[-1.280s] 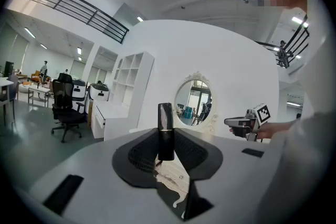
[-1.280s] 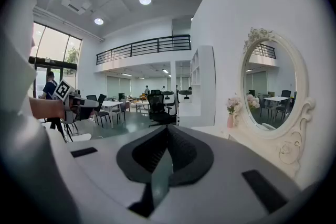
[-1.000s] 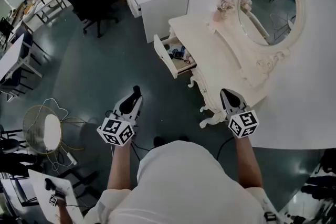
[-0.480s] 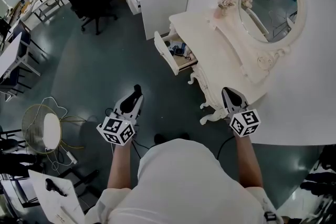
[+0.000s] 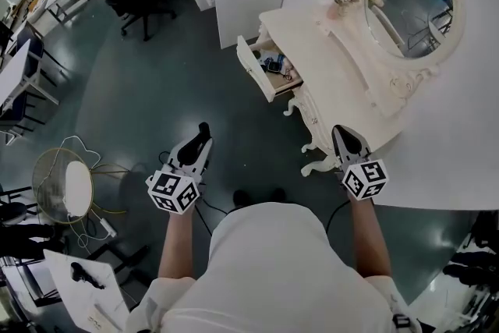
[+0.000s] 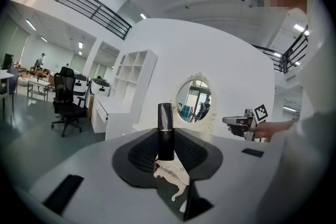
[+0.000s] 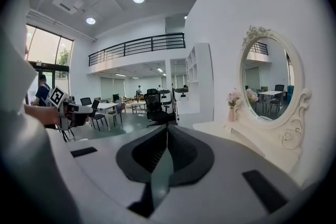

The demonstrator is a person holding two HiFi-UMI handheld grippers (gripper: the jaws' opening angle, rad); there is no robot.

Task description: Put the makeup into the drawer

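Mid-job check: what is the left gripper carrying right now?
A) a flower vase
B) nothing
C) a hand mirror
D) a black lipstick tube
D: in the left gripper view, the left gripper has a black lipstick tube standing upright, clamped between its fingers.

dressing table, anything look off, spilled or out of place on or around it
Nothing spilled or damaged. The drawer stands pulled out with small items loose inside, which suits the task. The flower vase is upright on the dressing table, and the mirror looks intact.
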